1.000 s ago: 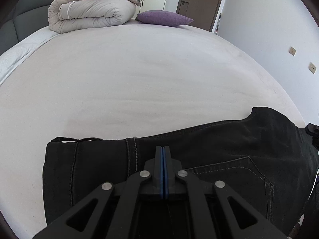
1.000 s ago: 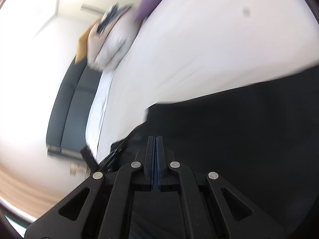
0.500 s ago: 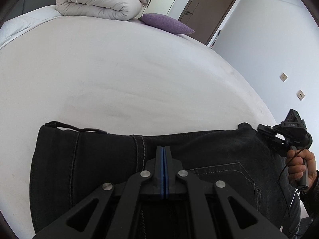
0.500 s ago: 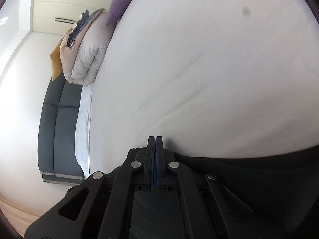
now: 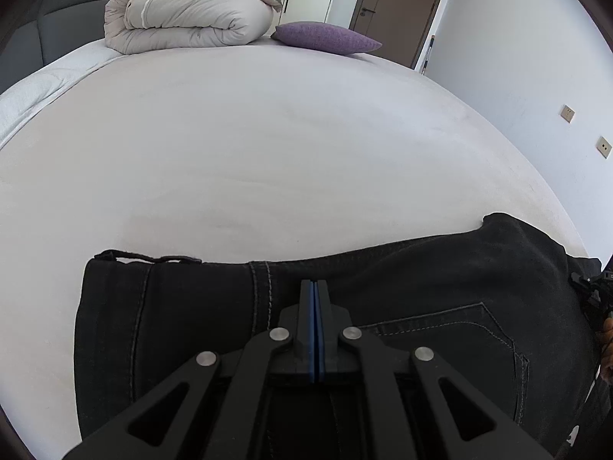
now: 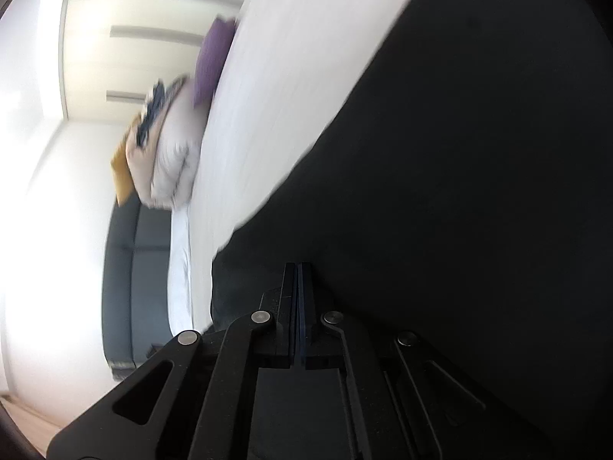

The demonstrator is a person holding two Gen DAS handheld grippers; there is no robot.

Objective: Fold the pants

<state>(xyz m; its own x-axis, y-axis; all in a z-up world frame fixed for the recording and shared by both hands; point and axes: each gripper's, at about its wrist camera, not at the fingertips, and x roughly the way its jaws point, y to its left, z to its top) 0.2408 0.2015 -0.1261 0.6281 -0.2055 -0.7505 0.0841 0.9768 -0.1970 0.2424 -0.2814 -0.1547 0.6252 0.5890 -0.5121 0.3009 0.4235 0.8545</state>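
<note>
Bed (image 5: 268, 145) broad, pale, bare mid-span; duvet roll (image 5: 187, 19) and purple pillow (image 5: 325, 36) at far end. Black pants (image 5: 421, 287) lie along near edge, long axis left-right. Left gripper (image 5: 314, 322) clenched over waistband seam, grip unclear. Right gripper (image 6: 298, 314) clenched at right end, view blurred.

Left wrist sharp, evenly daylit; right wrist motion-blurred, overexposed left.

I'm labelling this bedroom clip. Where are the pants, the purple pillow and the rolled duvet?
pants (image 5: 440, 280), left wrist view, fabric above the back pocket
purple pillow (image 5: 325, 37), left wrist view, middle of its top face
duvet (image 5: 191, 19), left wrist view, front of the roll
</note>
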